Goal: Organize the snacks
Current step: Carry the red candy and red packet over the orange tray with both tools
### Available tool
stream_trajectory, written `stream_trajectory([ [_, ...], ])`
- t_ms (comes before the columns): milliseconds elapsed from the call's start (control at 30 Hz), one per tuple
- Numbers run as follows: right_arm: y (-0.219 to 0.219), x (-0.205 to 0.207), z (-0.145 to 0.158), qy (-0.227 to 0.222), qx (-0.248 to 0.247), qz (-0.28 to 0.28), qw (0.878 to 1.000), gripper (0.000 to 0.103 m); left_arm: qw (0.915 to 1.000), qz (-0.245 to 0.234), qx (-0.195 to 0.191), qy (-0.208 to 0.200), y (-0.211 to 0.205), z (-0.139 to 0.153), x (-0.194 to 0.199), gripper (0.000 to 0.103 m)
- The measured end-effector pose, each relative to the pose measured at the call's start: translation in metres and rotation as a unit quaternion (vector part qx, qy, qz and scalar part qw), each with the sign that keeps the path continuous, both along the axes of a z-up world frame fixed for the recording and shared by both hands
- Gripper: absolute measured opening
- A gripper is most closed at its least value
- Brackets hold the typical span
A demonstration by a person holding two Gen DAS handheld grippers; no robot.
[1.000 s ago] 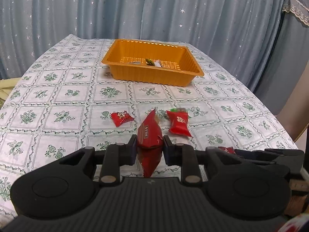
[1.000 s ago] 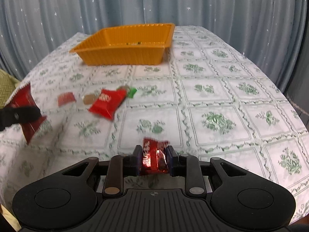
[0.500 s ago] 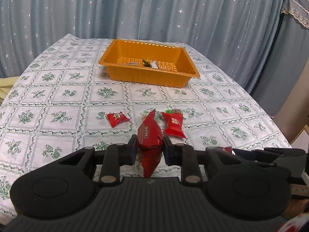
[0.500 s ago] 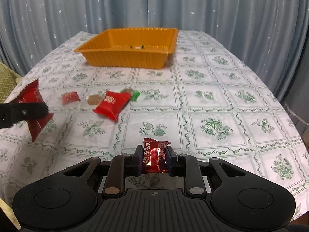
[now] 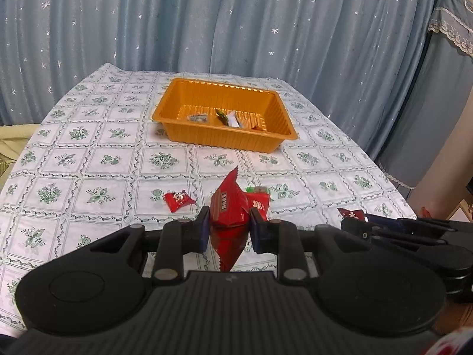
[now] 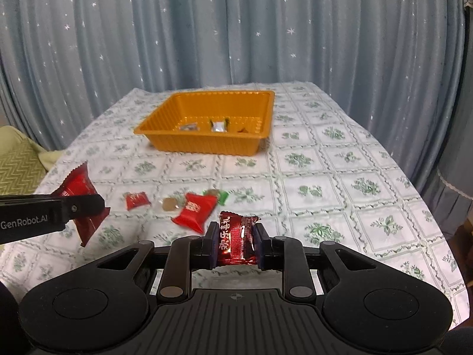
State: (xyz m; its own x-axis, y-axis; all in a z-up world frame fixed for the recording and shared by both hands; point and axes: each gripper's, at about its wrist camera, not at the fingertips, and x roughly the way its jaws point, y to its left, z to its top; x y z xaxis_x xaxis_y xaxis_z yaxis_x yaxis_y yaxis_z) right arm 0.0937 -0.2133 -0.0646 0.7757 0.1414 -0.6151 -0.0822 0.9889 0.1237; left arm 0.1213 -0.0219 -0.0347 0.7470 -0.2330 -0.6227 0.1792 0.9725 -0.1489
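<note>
The orange tray holds a few snacks; each hand-held gripper pinches a red packet, and several sweets lie on the bench short of the tray.

Ribbed plastic tray: orange.
Tablecloth: white, green floral squares.
Pleated curtain: blue-grey, white stars.
Foil candy packet: glossy red, white lettering.
Pointed snack pouch: red, brown label.
</note>
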Motion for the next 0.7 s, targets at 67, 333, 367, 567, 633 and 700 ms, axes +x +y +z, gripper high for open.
stream_trajectory([
  [67,0.0,0.0,0.003,-0.003,0.003,0.002,1.0,0.025,1.0,0.0,0.002,-0.001,-0.001,0.003,-0.001,0.024],
  [333,-0.001,0.002,0.013,-0.008,0.023,0.005,1.0,0.025,1.0,0.003,0.001,-0.003,0.001,0.018,-0.003,0.024],
  [367,0.0,0.002,0.015,-0.009,0.025,0.006,1.0,0.025,1.0,0.002,0.001,-0.003,0.001,0.02,-0.003,0.024],
  [567,0.003,0.001,0.025,-0.017,0.029,0.013,0.999,0.025,1.0,0.0,-0.002,-0.006,0.001,0.03,-0.002,0.024],
  [633,0.003,0.002,0.028,-0.018,0.03,0.012,0.999,0.025,1.0,-0.002,-0.004,-0.007,0.001,0.032,0.0,0.024],
  [700,0.002,0.005,0.031,-0.018,0.031,0.01,0.999,0.025,0.9999,-0.006,-0.007,-0.006,0.0,0.033,0.004,0.024],
])
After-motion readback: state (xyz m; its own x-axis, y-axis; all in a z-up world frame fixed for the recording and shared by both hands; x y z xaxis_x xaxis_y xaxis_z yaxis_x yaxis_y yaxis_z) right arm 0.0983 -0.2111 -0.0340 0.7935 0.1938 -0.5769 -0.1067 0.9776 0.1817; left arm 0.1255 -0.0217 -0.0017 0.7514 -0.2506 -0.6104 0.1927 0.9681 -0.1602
